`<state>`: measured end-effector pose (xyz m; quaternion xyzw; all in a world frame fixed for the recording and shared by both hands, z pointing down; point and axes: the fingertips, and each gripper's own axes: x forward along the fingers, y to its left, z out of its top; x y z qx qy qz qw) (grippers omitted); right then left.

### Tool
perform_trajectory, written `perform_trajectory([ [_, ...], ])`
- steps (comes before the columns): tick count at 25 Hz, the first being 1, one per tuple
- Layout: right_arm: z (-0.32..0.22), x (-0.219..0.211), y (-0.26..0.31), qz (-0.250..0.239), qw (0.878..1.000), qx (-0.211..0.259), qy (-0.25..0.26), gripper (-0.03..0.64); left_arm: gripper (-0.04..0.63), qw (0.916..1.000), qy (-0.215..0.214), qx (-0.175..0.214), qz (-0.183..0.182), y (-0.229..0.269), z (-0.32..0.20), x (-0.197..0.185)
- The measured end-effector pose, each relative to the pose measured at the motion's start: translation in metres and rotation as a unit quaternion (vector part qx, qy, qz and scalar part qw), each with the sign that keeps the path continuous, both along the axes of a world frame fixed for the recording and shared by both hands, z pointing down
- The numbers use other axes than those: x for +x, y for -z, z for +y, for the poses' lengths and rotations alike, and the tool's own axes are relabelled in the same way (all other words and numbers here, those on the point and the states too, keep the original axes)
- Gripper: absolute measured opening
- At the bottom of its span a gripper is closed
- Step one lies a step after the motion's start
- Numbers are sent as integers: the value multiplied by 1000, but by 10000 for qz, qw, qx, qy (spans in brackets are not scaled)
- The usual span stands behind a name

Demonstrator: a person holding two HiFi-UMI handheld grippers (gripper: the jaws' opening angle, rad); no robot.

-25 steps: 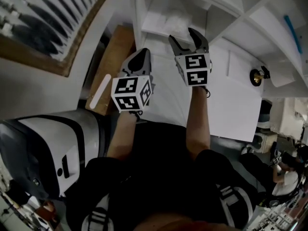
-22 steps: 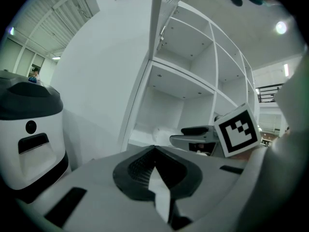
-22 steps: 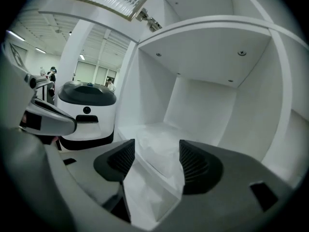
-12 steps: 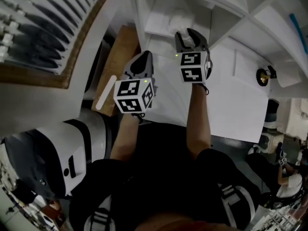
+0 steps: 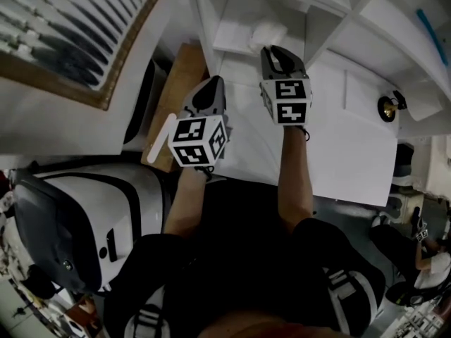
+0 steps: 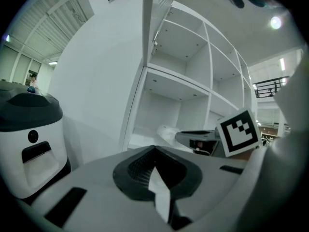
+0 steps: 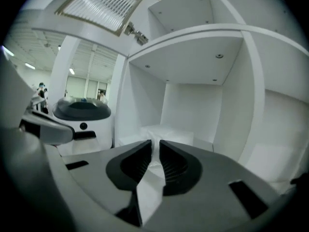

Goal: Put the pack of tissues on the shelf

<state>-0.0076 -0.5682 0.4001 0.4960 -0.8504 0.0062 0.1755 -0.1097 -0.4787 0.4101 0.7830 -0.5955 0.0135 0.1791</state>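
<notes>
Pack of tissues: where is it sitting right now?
Top centre of the head view: the pack of tissues lies on the shelf in its left-end compartment, near the front edge.

The white shelf unit (image 5: 203, 27) looks like smooth, matt laminated board. The white pack of tissues (image 5: 268, 33) has a soft, faintly shiny wrapping. The left tool (image 6: 154, 151) is matt grey moulded plastic with black ribbed pads (image 6: 137, 167). Its marker cube (image 5: 197, 141) has flat, matt printed faces. The brown flat board (image 5: 180, 83) looks like bare matt wood. The white-and-black rounded machine (image 5: 91, 203) has smooth, glossy plastic shells. The small round knob (image 5: 385, 108) gleams like brass.
</notes>
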Motion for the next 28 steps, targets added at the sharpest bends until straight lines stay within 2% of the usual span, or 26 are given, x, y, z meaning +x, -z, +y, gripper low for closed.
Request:
perform_trajectory([
  [5,24,9,27,-1244,9921,-96,128,64,11,9997,-194,132,-9,13,12,9],
  [10,45,20,43,-1871,9822,-157,115,63,11,9986,-477,226,-21,24,12,19],
  [16,71,45,56,-2691,9629,-208,0,63,11,9966,-751,331,-47,32,13,33],
  [18,77,52,55,-2781,9602,-243,-54,63,11,9964,-778,345,-60,32,13,35],
  [28,93,78,48,-2624,9640,-215,-375,64,11,9930,-1063,510,-98,38,15,62],
])
